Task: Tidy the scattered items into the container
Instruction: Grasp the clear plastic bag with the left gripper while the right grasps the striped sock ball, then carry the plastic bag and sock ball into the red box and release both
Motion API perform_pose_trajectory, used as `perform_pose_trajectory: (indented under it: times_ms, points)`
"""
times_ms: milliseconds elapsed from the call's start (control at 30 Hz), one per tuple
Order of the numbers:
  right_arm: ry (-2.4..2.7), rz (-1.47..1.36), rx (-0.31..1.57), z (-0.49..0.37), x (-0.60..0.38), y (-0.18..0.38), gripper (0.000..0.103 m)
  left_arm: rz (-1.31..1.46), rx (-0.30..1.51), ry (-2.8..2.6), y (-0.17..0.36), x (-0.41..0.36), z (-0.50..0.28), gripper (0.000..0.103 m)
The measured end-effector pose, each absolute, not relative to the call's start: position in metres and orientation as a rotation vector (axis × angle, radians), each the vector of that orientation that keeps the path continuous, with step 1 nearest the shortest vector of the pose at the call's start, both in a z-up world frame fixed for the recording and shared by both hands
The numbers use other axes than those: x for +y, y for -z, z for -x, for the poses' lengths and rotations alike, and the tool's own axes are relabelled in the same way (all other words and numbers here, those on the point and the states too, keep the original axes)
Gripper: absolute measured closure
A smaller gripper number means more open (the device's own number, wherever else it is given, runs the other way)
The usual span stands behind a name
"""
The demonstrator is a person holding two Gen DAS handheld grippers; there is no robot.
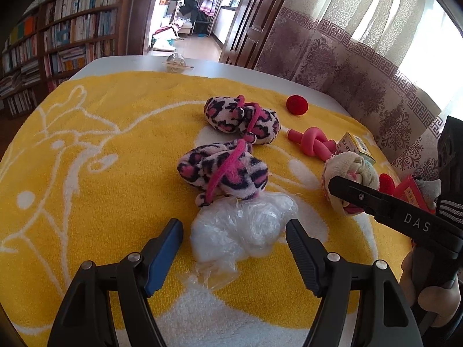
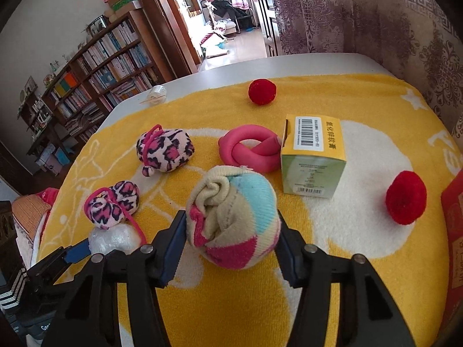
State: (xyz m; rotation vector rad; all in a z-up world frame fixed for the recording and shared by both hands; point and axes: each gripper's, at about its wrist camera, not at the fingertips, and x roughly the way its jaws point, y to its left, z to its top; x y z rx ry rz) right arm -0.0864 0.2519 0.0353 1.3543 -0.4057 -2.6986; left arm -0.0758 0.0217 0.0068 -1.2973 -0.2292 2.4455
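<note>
On the yellow towel my left gripper is open, its jaws on either side of a crumpled clear plastic bag without touching it. My right gripper is closed around a rolled multicoloured sock ball, both pads against its sides; the ball also shows in the left wrist view. Two leopard-print plush slippers, a knotted pink foam tube, a yellow-green carton and two red pompoms lie scattered. No container is clearly in view.
A red box sits at the right towel edge. A small clear cup with a stick stands on the bare grey table at the back. Curtains hang to the right, bookshelves to the left.
</note>
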Motion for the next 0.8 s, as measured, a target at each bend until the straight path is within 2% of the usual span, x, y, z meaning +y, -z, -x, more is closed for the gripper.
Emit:
perform_pose_trajectory:
  times_ms: [67, 100, 133, 567, 800]
  points:
    - [2.712, -1.333, -0.417, 0.078, 0.254, -0.041, 0.043, 1.287, -0.230, -2.427, -0.007, 0.023, 0.074, 0.029]
    - [2.718, -1.320, -0.425, 0.072, 0.256, -0.044, 0.043, 1.283, -0.231, -2.416, -0.007, 0.024, 0.073, 0.035]
    - [2.726, -1.309, -0.434, 0.067, 0.259, -0.046, 0.043, 1.280, -0.229, -2.403, -0.008, 0.025, 0.071, 0.046]
    - [2.801, -1.206, -0.534, 0.013, 0.291, -0.070, 0.043, 1.236, -0.150, -2.244, -0.014, 0.061, 0.045, 0.046]
    - [2.863, -1.122, -0.562, -0.017, 0.308, -0.087, 0.043, 1.190, -0.198, -2.277, -0.030, 0.056, 0.041, 0.046]
